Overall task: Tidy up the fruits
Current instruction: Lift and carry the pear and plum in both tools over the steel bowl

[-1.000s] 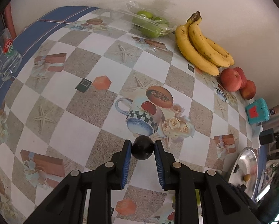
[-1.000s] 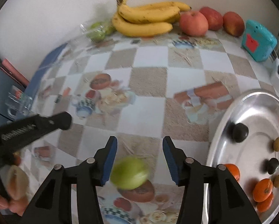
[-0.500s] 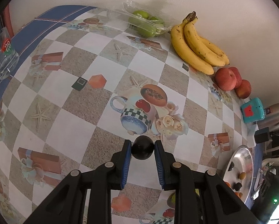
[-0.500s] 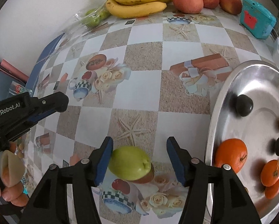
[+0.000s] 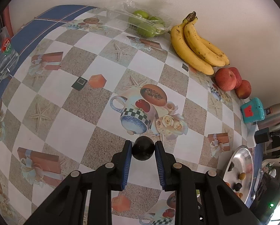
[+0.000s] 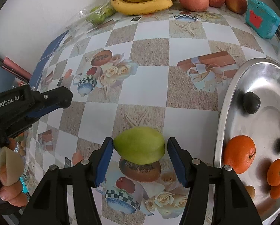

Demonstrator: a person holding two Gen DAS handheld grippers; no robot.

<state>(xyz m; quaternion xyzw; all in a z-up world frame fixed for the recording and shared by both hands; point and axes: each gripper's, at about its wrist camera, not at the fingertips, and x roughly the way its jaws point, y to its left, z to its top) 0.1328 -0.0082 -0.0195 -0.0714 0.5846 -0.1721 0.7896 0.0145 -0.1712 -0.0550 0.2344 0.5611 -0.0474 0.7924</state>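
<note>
**Left tongs grip dark fruit, right tongs straddle green fruit**

Left tongs: nearly closed, blue pads pressed on both sides of a small round dark, almost black fruit, held above the worktop with its checked, printed cloth. Seen from the right wrist, the left tongs come in from the left edge, with the person's fingers on the handle.

Right tongs: jaws about half open and just closing a little. A pale green, pointed mango-shaped fruit lies between them on the worktop. Its tip is at the left pad, and a gap shows at the right pad, so no grip.

Further out, right of the right tongs: round shiny metal tray on the worktop, holding 3 orange citrus fruits, 2 dark round fruits and a few small brownish ones at the frame edge.

Along the back wall, left to right: clear plastic bag of green round fruits, bunch of yellow bananas, 3 red apples, and a teal box with a red mark. The bananas lie just beside the apples.

Far left in the left wrist view: clear drinking glass with a red and green label on a blue strip of cloth. Far right: a metal flask, partly cut off.
</note>
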